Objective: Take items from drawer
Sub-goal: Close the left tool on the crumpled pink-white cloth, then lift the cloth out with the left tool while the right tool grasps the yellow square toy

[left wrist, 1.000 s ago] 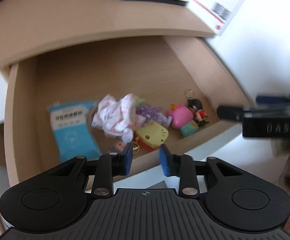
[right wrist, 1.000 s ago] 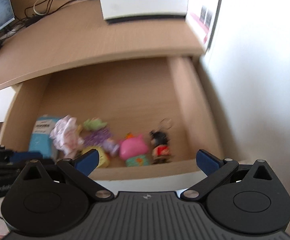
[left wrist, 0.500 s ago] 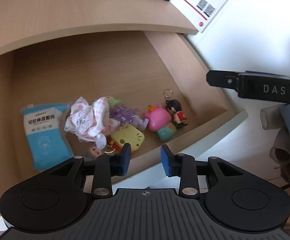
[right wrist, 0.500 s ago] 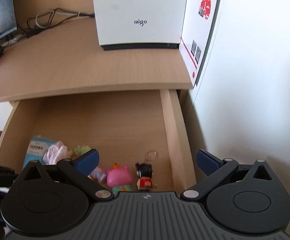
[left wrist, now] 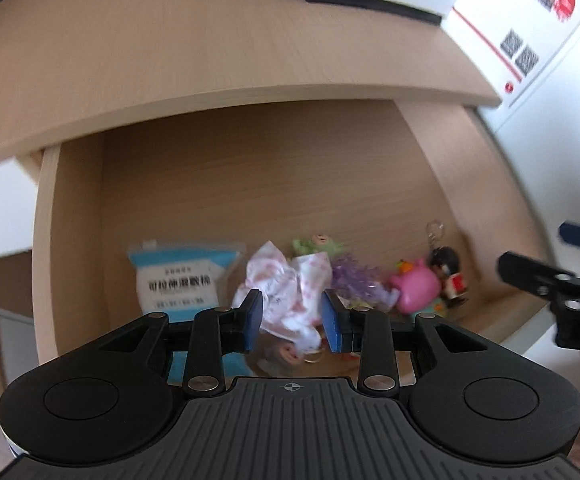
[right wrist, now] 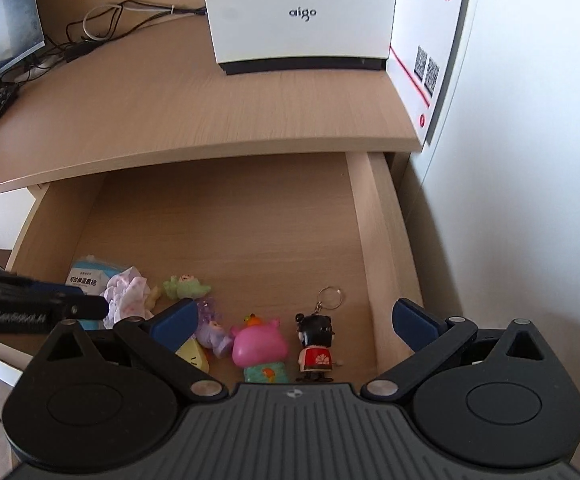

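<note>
Nothing is out yet: every toy sits in the drawer (right wrist: 226,216); left gripper (left wrist: 292,318) and right gripper (right wrist: 294,320) jaws apart, empty.

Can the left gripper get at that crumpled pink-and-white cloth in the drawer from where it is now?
Probably yes. The left gripper is open, its jaws framing the crumpled cloth, which sits on top of the pile in the open drawer with nothing over it. The blue packet and purple toy lie close beside it.
</note>
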`<state>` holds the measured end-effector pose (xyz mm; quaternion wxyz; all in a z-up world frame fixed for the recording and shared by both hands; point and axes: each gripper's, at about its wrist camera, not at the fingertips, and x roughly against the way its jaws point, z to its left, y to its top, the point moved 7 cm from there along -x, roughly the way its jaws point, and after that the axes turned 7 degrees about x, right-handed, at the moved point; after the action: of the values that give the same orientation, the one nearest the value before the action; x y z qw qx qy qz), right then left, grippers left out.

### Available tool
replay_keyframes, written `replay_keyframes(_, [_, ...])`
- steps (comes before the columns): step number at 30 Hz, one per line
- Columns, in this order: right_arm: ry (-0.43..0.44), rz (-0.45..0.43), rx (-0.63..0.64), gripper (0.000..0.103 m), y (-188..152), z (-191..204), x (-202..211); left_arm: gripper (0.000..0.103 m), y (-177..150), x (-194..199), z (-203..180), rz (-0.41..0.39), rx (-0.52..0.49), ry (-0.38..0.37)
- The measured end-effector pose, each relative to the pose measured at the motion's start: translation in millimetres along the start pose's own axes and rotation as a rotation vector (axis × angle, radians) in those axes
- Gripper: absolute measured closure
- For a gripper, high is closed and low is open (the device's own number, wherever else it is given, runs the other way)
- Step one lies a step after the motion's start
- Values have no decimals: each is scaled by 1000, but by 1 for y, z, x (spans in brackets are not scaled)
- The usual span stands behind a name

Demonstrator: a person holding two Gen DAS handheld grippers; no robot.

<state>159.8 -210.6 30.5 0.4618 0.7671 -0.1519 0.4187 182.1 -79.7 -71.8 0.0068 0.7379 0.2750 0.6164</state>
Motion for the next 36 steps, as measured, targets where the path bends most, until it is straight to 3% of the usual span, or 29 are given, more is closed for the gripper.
replay_keyframes(9, [-38, 14, 8, 0, 2, -6, -5, 68, -6, -46, -14, 154, -224, 74])
replay_keyframes(10, [-46, 21, 4, 0, 3, -8, -8, 68, -9, -49, -13, 182, -324, 33])
replay_keyframes(13, [-60, 47, -12, 0, 6, -10, -17, 70, -8, -60, -9, 203, -328, 15])
replay_keyframes(14, [-61, 60, -14, 0, 7, -10, -22, 75, -7, -63, -6, 206, -324, 7])
replay_keyframes(20, [-66, 135, -12, 0, 14, -3, -43, 90, -3, -61, 7, 218, -217, -119])
replay_keyframes(26, [-65, 201, -18, 0, 15, 4, -46, 92, 13, -32, 2, 140, -218, -236])
replay_keyframes(32, [-61, 240, -64, 0, 10, 4, -51, 92, 32, -1, 12, 33, -170, -262])
replay_keyframes(36, [-20, 261, -99, 0, 4, 15, -52, 92, 36, 13, 32, 16, -98, -290])
